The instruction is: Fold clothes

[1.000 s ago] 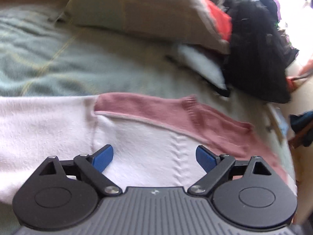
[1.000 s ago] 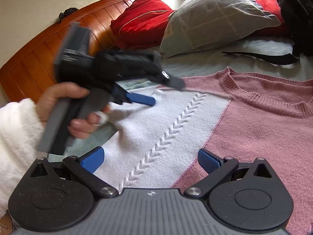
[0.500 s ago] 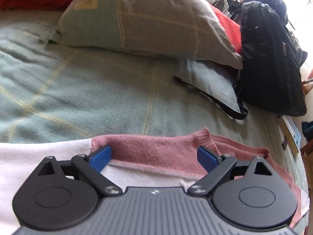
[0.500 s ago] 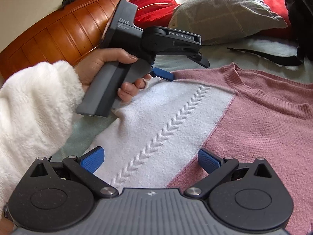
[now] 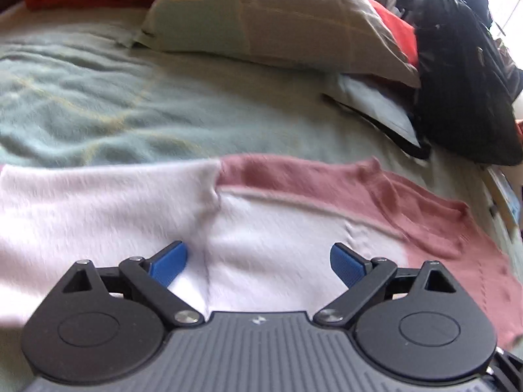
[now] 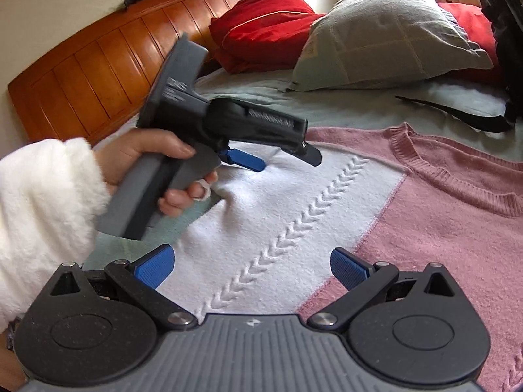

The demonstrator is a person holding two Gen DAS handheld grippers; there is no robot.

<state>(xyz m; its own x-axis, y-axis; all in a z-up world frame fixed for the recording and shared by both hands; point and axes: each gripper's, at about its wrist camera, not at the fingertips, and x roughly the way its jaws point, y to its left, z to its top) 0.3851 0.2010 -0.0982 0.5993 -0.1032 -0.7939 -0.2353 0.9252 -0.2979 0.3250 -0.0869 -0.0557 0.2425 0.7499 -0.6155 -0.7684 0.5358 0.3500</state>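
Note:
A pink and white knit sweater (image 6: 327,215) lies flat on the bed, its pink neckline (image 6: 434,176) toward the pillows. In the left wrist view the same sweater (image 5: 261,228) fills the lower half, white sleeve to the left. My left gripper (image 5: 258,263) is open just above the white shoulder area, nothing between its blue pads. In the right wrist view the left gripper (image 6: 261,160) hangs over the white panel, held by a hand in a fluffy white sleeve (image 6: 42,212). My right gripper (image 6: 251,266) is open over the white cable-knit panel, holding nothing.
A grey-green blanket (image 5: 114,104) covers the bed. A grey pillow (image 6: 385,36) and red cushions (image 6: 268,26) lie by the wooden headboard (image 6: 98,65). A black backpack (image 5: 464,75) with a strap (image 6: 457,114) sits at the right edge of the bed.
The left gripper pulled back from the pink shoulder edge to over the white part and tilted down. The right gripper barely moved. Both stayed open.

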